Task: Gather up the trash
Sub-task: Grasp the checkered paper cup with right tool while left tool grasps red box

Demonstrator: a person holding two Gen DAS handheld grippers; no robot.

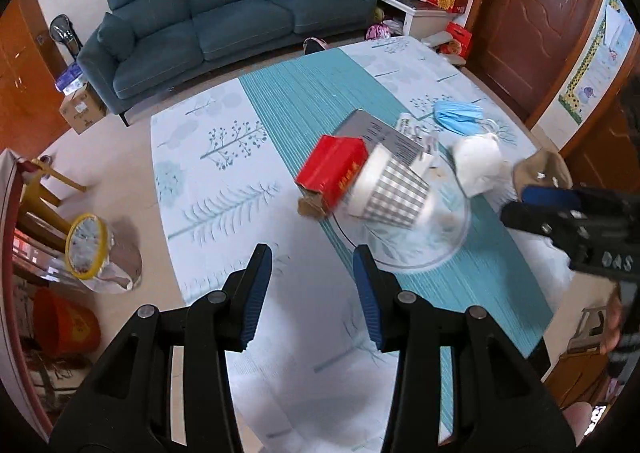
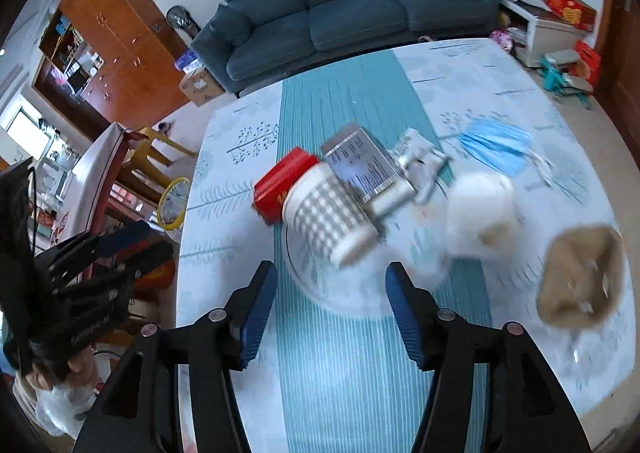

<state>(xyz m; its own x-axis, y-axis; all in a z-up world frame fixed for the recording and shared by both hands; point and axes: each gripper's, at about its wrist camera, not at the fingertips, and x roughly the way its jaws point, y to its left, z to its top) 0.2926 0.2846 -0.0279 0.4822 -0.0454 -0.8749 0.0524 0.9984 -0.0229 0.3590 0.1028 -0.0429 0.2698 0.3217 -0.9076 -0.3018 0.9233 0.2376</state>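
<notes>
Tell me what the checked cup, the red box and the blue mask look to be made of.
Checked cup: probably paper, matte grey-white check print, rolled white rim.
Red box: cardboard, glossy red print, raw brown torn end.
Blue mask: likely nonwoven fabric, soft pleats, thin white ear loops.

Black left gripper (image 1: 312, 293) (silver screws) carries ribbed blue pads (image 1: 256, 301).
</notes>
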